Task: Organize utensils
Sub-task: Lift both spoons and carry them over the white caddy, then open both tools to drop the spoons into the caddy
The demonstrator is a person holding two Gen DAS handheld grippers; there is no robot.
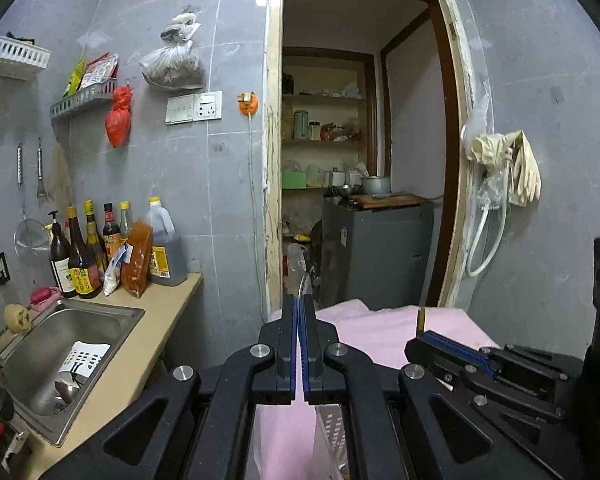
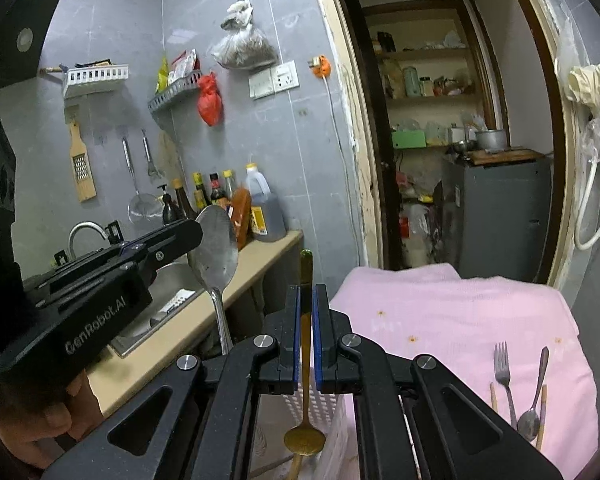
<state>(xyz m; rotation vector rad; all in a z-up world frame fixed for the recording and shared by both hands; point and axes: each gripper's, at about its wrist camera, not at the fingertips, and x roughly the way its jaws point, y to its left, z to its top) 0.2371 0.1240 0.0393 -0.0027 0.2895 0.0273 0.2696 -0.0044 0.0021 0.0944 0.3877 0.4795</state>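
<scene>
The left gripper has its jaws pressed almost together, clamped on the thin handle of a large steel spoon. From its own camera only a sliver of metal shows past the fingertips at 12 o'clock. The right wrist view shows the rest: the left gripper comes in from 9 o'clock, and the spoon's broad, scuffed bowl stands just past its tip, with the handle running down toward 6 o'clock, in front of the sink.

The right gripper is narrowed onto the stem of a gold spoon. The stem runs up between the blue pads, its end sticking out past the fingertips at 12 o'clock, while the small round bowl hangs toward the camera at 6 o'clock, over a white slotted basket. In the left wrist view the right gripper lies at 4 o'clock, with the gold stem end standing up from it.

A pink cloth covers the surface from centre to 4 o'clock. On it, at 4 o'clock, lie a fork and a small steel spoon near each other, with wooden chopsticks beside and partly under them. At 8 o'clock in the left wrist view the steel sink holds a white slotted piece and a ladle.
</scene>
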